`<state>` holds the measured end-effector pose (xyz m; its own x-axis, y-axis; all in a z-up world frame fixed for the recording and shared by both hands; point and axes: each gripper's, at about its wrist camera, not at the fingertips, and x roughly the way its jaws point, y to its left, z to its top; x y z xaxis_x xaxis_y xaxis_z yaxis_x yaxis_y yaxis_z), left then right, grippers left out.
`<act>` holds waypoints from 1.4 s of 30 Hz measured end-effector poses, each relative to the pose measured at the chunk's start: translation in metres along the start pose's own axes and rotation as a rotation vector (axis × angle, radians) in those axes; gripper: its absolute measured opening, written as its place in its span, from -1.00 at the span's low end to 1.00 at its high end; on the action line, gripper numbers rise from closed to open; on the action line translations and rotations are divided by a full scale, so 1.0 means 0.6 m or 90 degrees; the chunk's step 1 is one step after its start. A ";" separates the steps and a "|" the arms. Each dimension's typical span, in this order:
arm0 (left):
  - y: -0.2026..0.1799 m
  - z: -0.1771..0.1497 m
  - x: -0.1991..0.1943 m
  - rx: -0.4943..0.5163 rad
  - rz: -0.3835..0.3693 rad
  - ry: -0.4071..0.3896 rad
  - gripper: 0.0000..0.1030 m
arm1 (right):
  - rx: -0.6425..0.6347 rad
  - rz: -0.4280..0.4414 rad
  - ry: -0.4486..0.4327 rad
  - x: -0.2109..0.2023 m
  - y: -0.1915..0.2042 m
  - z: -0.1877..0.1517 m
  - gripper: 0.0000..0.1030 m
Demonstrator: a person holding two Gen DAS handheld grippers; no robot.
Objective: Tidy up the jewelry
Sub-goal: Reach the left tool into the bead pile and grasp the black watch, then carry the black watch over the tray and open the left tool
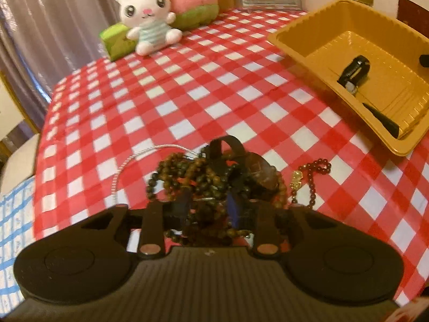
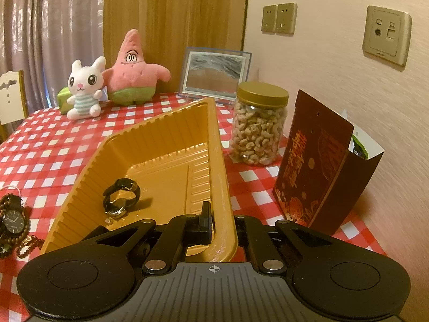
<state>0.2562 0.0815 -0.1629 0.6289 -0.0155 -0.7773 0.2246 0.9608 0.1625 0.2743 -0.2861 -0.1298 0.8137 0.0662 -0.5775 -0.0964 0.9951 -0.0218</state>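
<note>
A pile of brown bead bracelets (image 1: pixel 187 174) with a dark watch (image 1: pixel 257 171) on it lies on the red-checked tablecloth, right in front of the left wrist camera. My left gripper (image 1: pixel 209 209) is down in the pile, its blue pads closed on a bundle of beads. A thin silver chain (image 1: pixel 139 155) loops out on the left, and a dark red bead bracelet (image 1: pixel 317 167) with a gold charm lies on the right. The yellow tray (image 2: pixel 161 139) holds one black watch (image 2: pixel 120 198). My right gripper (image 2: pixel 219 228) is shut on the tray's near wall, one finger inside.
A white rabbit plush (image 2: pixel 84 91), a pink star plush (image 2: pixel 131 72) and a picture frame (image 2: pixel 214 72) stand at the back. A cashew jar (image 2: pixel 258 126) and a dark red box (image 2: pixel 316 161) stand right of the tray. A chair (image 2: pixel 10 96) stands at the left edge.
</note>
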 end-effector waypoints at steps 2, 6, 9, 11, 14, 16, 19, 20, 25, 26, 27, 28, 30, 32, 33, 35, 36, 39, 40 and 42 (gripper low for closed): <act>-0.007 -0.003 0.003 0.025 -0.002 -0.002 -0.87 | -0.001 0.000 0.001 0.000 0.001 0.001 -0.91; -0.008 -0.014 -0.008 0.033 -0.004 -0.001 -0.87 | -0.002 -0.001 0.000 0.001 0.001 0.001 -0.91; 0.016 -0.022 -0.041 -0.015 -0.009 -0.018 -0.87 | -0.004 0.000 -0.001 0.001 0.003 0.001 -0.91; 0.036 -0.031 -0.059 -0.047 0.002 -0.021 -0.87 | -0.005 -0.001 -0.002 0.001 0.003 0.000 -0.91; 0.060 -0.049 -0.075 -0.078 0.030 -0.007 -0.87 | -0.006 0.000 -0.002 0.000 0.004 0.000 -0.91; 0.070 -0.059 -0.082 -0.082 0.053 0.002 -0.87 | -0.006 0.000 -0.002 0.000 0.005 0.001 -0.91; 0.080 -0.059 -0.094 -0.120 0.039 0.003 -0.85 | -0.006 -0.001 -0.002 0.000 0.005 0.001 -0.91; 0.081 -0.054 -0.099 -0.137 0.021 -0.008 -0.75 | -0.008 -0.001 -0.002 0.000 0.006 0.001 -0.91; 0.050 -0.014 -0.098 -0.151 -0.057 -0.059 -0.38 | -0.010 -0.003 -0.001 0.000 0.010 0.000 -0.91; 0.042 -0.005 -0.088 -0.152 -0.070 -0.059 -0.38 | -0.010 -0.003 0.000 -0.001 0.011 0.000 -0.91; 0.036 0.004 -0.075 -0.154 -0.084 -0.054 -0.38 | -0.010 -0.003 0.000 -0.001 0.012 -0.001 -0.91; 0.032 0.010 -0.063 -0.157 -0.091 -0.049 -0.38 | -0.010 -0.003 0.000 -0.001 0.012 -0.001 -0.91; 0.024 0.020 -0.039 -0.167 -0.103 -0.035 -0.38 | -0.010 -0.004 0.000 -0.001 0.012 -0.001 -0.91; 0.018 0.026 -0.023 -0.168 -0.109 -0.030 -0.38 | -0.010 -0.005 0.000 -0.001 0.012 -0.001 -0.91; 0.016 0.030 -0.016 -0.166 -0.107 -0.027 -0.38 | -0.010 -0.004 0.000 0.000 0.012 -0.001 -0.91; 0.014 0.038 0.001 -0.168 -0.108 -0.019 -0.38 | -0.008 -0.004 0.001 0.000 0.012 -0.001 -0.91; 0.016 0.040 0.009 -0.177 -0.110 -0.015 -0.39 | -0.008 -0.004 0.001 0.000 0.010 -0.002 -0.91; 0.025 0.048 0.028 -0.209 -0.118 -0.007 -0.39 | -0.007 -0.006 0.003 0.003 0.009 -0.003 -0.91; 0.028 0.051 0.034 -0.221 -0.119 -0.001 -0.42 | -0.006 -0.006 0.004 0.004 0.007 -0.004 -0.91; 0.035 0.055 0.046 -0.246 -0.125 0.005 -0.59 | -0.006 -0.007 0.005 0.006 0.006 -0.004 -0.91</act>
<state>0.3027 0.0920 -0.1610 0.5959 -0.2073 -0.7759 0.0424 0.9729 -0.2274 0.2754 -0.2824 -0.1336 0.8105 0.0550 -0.5831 -0.0931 0.9950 -0.0356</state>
